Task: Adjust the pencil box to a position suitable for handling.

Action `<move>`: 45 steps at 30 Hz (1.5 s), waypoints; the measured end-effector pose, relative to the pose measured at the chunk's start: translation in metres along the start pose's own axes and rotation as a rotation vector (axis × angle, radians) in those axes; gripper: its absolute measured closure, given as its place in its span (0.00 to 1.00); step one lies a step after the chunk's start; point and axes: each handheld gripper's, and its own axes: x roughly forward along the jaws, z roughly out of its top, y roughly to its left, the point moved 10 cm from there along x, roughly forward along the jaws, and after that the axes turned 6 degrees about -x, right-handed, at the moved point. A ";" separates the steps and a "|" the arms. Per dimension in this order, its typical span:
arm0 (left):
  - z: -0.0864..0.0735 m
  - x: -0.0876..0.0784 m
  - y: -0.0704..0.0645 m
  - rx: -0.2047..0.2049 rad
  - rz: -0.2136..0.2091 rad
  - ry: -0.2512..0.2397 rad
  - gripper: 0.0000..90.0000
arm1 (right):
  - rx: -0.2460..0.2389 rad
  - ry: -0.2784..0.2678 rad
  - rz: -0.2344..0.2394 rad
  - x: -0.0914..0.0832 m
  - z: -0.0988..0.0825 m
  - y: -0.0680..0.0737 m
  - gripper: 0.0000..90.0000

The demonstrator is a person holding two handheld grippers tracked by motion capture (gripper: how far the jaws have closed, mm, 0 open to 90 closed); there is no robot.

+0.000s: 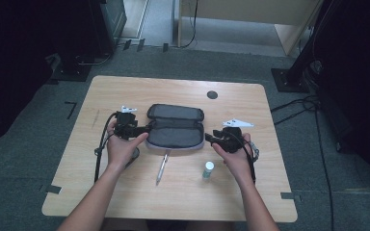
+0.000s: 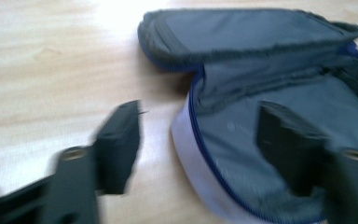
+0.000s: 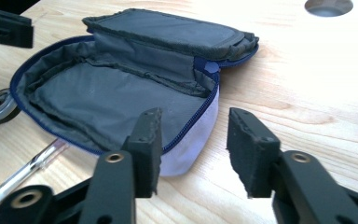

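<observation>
Right gripper view is showing the soft pouch (image 3: pixel 121 93) lying unzipped; both claws, left claw (image 2: pixel 198 140) and right claw (image 3: pixel 193 149), are gaping wide, probably pinching its floppy rim works best.

Dim high view, dark at 9 and 3 o'clock; left gripper view motion-blurred, glare at 12 o'clock.

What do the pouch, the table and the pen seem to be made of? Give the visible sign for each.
Pouch: probably woven fabric, matt grey inside with a pale outer wall; soft creases, fuzzy edges, blue zip.
Table: wood or wood-look laminate, smooth and slightly glossy; pale grain lines, glare.
Pen: likely clear plastic, perhaps with metal; it looks see-through and shiny.
</observation>
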 end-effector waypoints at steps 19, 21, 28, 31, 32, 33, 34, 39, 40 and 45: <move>-0.061 -0.074 0.054 0.012 0.032 -0.059 0.00 | 0.033 -0.066 -0.023 -0.059 -0.007 0.000 0.33; -0.069 -0.080 0.061 -0.001 0.040 -0.073 0.00 | 0.029 -0.073 -0.015 -0.065 -0.009 0.004 0.32; -0.107 -0.093 0.087 -0.029 0.108 -0.056 0.00 | 0.024 -0.100 -0.010 -0.081 -0.020 0.012 0.37; -0.122 -0.096 0.095 -0.028 0.121 -0.051 0.00 | 0.020 -0.111 0.003 -0.088 -0.025 0.018 0.38; -0.127 -0.096 0.098 -0.014 0.136 -0.037 0.00 | 0.018 -0.114 0.006 -0.091 -0.026 0.019 0.38; -0.131 -0.095 0.100 -0.011 0.149 -0.033 0.00 | 0.017 -0.116 0.007 -0.092 -0.027 0.020 0.39; -0.135 -0.094 0.103 -0.002 0.159 -0.026 0.00 | 0.016 -0.118 0.006 -0.094 -0.029 0.021 0.40; -0.146 -0.089 0.113 0.008 0.201 -0.018 0.00 | 0.001 -0.123 0.011 -0.100 -0.035 0.030 0.41; -0.146 -0.089 0.113 0.007 0.195 -0.019 0.00 | 0.009 -0.125 0.017 -0.100 -0.036 0.032 0.41; -0.148 -0.087 0.115 0.055 0.248 -0.027 0.00 | -0.023 -0.131 0.032 -0.103 -0.038 0.047 0.41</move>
